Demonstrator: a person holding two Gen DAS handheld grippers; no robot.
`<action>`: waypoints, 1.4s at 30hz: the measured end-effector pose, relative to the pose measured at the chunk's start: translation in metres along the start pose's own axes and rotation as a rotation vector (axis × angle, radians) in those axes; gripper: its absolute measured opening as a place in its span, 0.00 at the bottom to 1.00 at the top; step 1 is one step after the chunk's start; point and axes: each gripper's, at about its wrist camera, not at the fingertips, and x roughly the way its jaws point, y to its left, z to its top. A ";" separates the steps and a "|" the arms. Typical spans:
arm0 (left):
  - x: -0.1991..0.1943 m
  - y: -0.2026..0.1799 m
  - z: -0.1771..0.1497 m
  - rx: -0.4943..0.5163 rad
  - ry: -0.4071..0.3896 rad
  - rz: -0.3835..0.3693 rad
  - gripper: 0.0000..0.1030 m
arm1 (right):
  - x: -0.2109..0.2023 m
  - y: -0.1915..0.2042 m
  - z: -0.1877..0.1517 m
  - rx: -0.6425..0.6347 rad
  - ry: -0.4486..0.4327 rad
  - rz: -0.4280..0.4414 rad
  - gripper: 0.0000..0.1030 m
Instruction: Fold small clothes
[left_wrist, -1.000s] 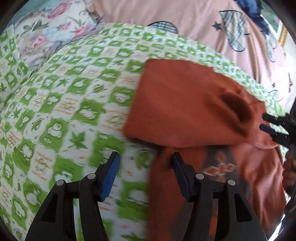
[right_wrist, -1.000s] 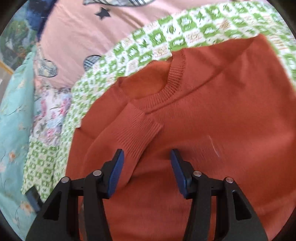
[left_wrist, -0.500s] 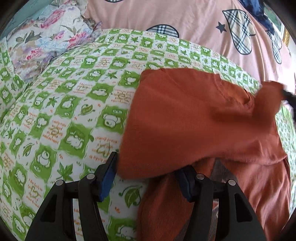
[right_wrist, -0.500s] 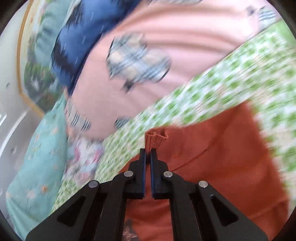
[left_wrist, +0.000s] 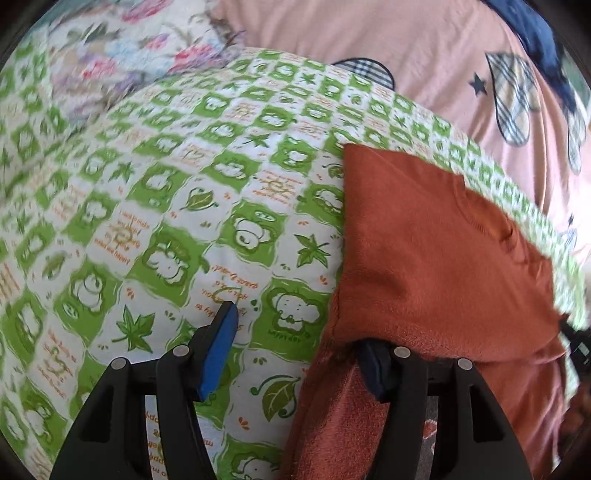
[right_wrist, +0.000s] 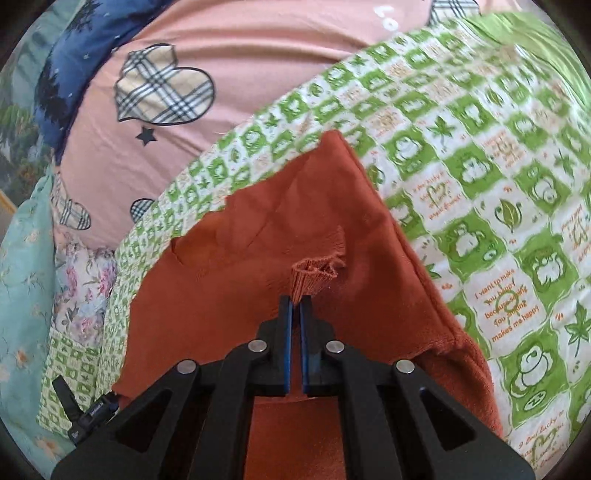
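A rust-orange knitted sweater (left_wrist: 436, 258) lies partly folded on a green-and-white patterned quilt (left_wrist: 177, 221). My left gripper (left_wrist: 295, 326) stands open at the sweater's left edge. Its left pad (left_wrist: 218, 350) is over bare quilt, and the fold's edge drapes over its right finger. In the right wrist view my right gripper (right_wrist: 295, 299) is shut on the ribbed sleeve cuff (right_wrist: 314, 271). It holds the cuff up above the sweater's body (right_wrist: 229, 295), near the neckline.
A pink duvet (right_wrist: 221, 48) with plaid hearts lies beyond the quilt, with dark blue cloth (right_wrist: 62, 88) behind it. A floral pillow (left_wrist: 122, 55) and a teal cushion (right_wrist: 22, 295) sit at the sides. Bare quilt (right_wrist: 498, 184) stretches to the sweater's right.
My right gripper has closed on the sleeve cuff, lifted it and carried it across the sweater. My left gripper has shifted up to the sweater's edge, which now covers its right finger.
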 end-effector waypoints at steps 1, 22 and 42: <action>-0.001 0.004 0.000 -0.020 -0.004 -0.018 0.60 | 0.000 0.001 0.001 0.000 -0.001 -0.008 0.04; -0.042 0.023 -0.024 -0.020 0.066 -0.146 0.59 | -0.077 -0.032 -0.055 -0.005 0.087 -0.093 0.07; -0.163 0.023 -0.207 0.218 0.223 -0.347 0.76 | -0.172 -0.063 -0.200 -0.028 0.220 0.037 0.35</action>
